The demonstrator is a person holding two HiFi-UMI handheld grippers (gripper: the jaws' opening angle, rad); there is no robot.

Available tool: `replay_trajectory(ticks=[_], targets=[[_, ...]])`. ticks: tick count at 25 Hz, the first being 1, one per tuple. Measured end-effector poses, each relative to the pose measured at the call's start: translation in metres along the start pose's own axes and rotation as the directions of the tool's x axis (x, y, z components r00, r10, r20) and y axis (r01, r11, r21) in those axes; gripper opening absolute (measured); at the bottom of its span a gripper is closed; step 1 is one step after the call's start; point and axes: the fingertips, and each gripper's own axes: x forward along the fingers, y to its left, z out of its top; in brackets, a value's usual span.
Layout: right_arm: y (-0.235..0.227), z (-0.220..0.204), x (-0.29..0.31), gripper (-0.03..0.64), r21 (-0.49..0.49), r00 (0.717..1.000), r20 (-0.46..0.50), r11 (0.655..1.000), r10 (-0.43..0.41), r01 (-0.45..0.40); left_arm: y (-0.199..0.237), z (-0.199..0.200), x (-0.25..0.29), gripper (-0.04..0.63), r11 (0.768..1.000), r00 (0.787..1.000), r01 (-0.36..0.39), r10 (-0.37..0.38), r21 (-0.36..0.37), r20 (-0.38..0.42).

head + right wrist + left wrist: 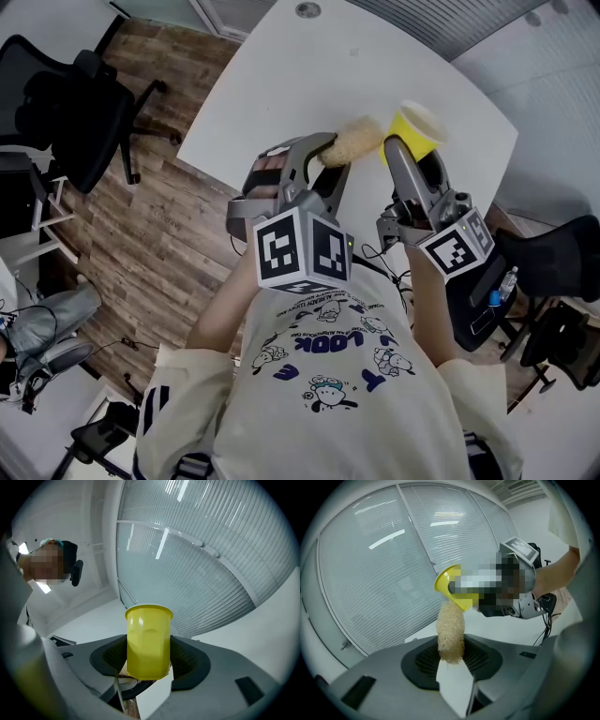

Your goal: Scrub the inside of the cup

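Note:
A yellow plastic cup [415, 129] is held over the white table, and my right gripper [412, 155] is shut on its lower body. In the right gripper view the cup [147, 641] lies along the jaws with its mouth pointing away from the right gripper [147, 677]. My left gripper [328, 155] is shut on a beige loofah scrubber [352, 141]. In the left gripper view the loofah [451, 632] sticks out of the left gripper [452, 667], and its far tip meets the cup [452, 581] just under the rim, outside the mouth.
The white table [281, 84] stretches ahead, with a wooden floor [159, 216] to its left. A black office chair [75, 103] stands at the far left and another dark chair [562, 262] at the right. Glass walls with blinds [384, 573] lie beyond.

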Motion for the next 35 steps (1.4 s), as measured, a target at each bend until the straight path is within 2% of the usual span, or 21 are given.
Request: replay_trajectory(ticks=[9,17,25,35], targets=[[0.003,-0.014,-0.004,0.250,-0.006,0.999,-0.037,1.000,-0.005,0.004,0.010,0.006,-0.005,0.147,0.999,0.999,-0.032,0.032,-0.006,0.008],[0.018,-0.028,0.002,0.250,-0.056,0.996,-0.087,0.998,0.020,-0.025,0.029,0.006,-0.007,0.147,0.998,0.998,-0.064,0.065,-0.027,0.017],[0.032,-0.028,0.004,0.250,-0.081,0.994,-0.089,0.995,0.056,-0.063,0.026,0.009,0.000,0.149,0.999,0.999,-0.024,0.025,-0.029,0.027],[0.031,-0.010,0.004,0.250,-0.114,0.998,-0.044,0.992,0.049,-0.054,0.012,0.010,0.006,0.147,1.000,1.000,-0.007,0.007,0.003,0.012]])
